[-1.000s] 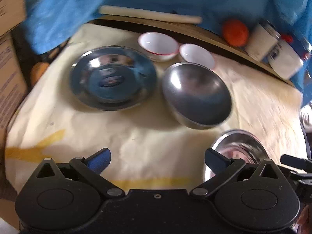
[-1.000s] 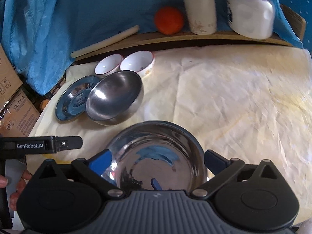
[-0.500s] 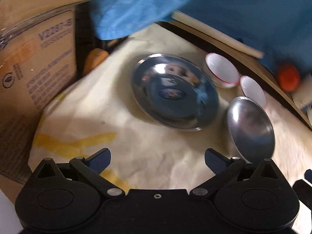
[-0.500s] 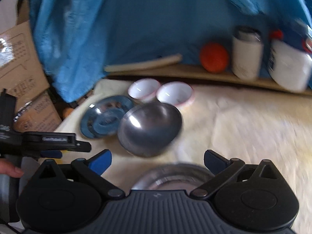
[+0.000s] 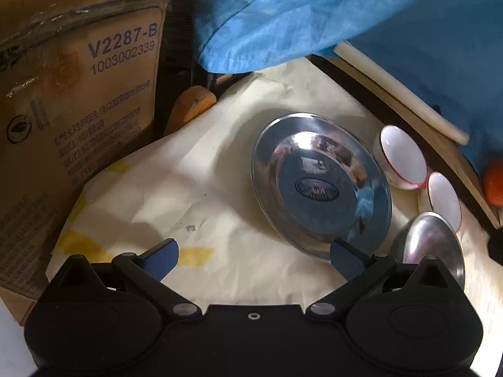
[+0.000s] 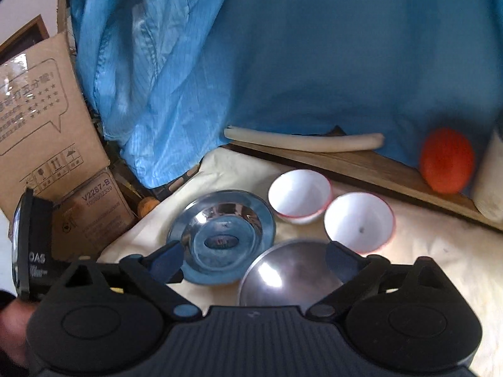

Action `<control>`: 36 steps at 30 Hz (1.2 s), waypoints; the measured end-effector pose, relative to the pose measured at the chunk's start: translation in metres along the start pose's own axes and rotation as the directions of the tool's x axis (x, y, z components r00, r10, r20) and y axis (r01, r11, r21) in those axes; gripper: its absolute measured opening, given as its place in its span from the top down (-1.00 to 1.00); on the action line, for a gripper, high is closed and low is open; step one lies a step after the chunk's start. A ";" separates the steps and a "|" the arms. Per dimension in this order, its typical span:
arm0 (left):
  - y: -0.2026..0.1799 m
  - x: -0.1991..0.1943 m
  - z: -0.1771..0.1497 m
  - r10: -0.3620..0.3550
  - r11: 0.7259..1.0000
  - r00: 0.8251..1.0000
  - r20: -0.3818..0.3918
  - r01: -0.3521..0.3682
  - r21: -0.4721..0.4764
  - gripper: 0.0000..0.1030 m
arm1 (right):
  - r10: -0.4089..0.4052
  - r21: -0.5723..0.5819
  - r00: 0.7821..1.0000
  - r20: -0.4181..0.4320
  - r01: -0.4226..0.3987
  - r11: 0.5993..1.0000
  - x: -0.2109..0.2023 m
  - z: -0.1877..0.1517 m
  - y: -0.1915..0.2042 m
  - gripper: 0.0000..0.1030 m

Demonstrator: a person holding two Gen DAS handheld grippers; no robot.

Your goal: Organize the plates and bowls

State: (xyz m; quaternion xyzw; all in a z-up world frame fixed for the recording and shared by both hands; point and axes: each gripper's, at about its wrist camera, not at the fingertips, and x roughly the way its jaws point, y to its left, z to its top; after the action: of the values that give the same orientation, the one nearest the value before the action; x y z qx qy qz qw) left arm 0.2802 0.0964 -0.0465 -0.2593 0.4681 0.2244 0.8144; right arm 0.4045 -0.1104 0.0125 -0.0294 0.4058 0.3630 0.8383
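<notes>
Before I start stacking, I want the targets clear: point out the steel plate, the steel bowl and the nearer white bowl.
steel plate (image 6: 221,235), right wrist view, on its flat centre.
steel bowl (image 6: 292,278), right wrist view, on its inner wall.
nearer white bowl (image 6: 358,221), right wrist view, on its white inside.

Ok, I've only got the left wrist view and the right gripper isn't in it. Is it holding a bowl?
Observer: No. The right gripper holds nothing. Its jaws are wide and closing, with the dull steel bowl showing in the gap and the pads clear of it.
Operator: Is the white bowl nearest that steel bowl clean inside?
Observer: That white bowl has a small dark speck on its inside.
Operator: What's past the orange ball?
Observer: A white container stands beside the orange ball on the wooden ledge.
</notes>
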 end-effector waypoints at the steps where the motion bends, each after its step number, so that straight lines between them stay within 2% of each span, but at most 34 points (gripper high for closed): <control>1: 0.000 0.001 0.001 0.004 1.000 1.000 0.000 -0.004 -0.006 -0.98 | 0.006 0.002 1.000 -0.008 -0.006 1.000 0.004 0.003 -0.001 -0.84; 10: 0.007 0.010 0.008 0.028 0.998 1.000 0.009 -0.028 -0.061 -0.98 | 0.035 0.014 0.996 -0.084 -0.034 0.999 0.047 0.017 -0.005 -0.76; 16: 0.001 0.018 0.013 0.042 0.998 0.999 0.015 -0.041 -0.040 -0.97 | 0.028 0.043 0.991 -0.129 -0.022 0.999 0.069 0.020 -0.013 -0.60; 27: -0.004 0.022 0.018 0.017 1.000 0.999 0.032 -0.016 -0.021 -0.67 | 0.022 0.061 0.977 -0.211 -0.009 0.998 0.102 0.026 -0.019 -0.28; 34: -0.007 0.023 0.019 0.011 1.000 0.999 0.048 -0.011 0.000 -0.35 | -0.012 0.047 0.968 -0.249 0.024 0.999 0.121 0.025 -0.019 0.06; 36: -0.008 0.023 0.020 0.009 1.000 0.999 0.052 -0.009 0.002 -0.27 | -0.028 0.034 0.968 -0.250 0.038 0.999 0.125 0.026 -0.017 0.10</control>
State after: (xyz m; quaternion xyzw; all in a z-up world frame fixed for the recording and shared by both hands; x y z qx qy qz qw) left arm 0.3086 0.1058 -0.0570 -0.2504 0.4483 0.2340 0.8256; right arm 0.4837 -0.0412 -0.0619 -0.0651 0.5143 0.3345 0.7870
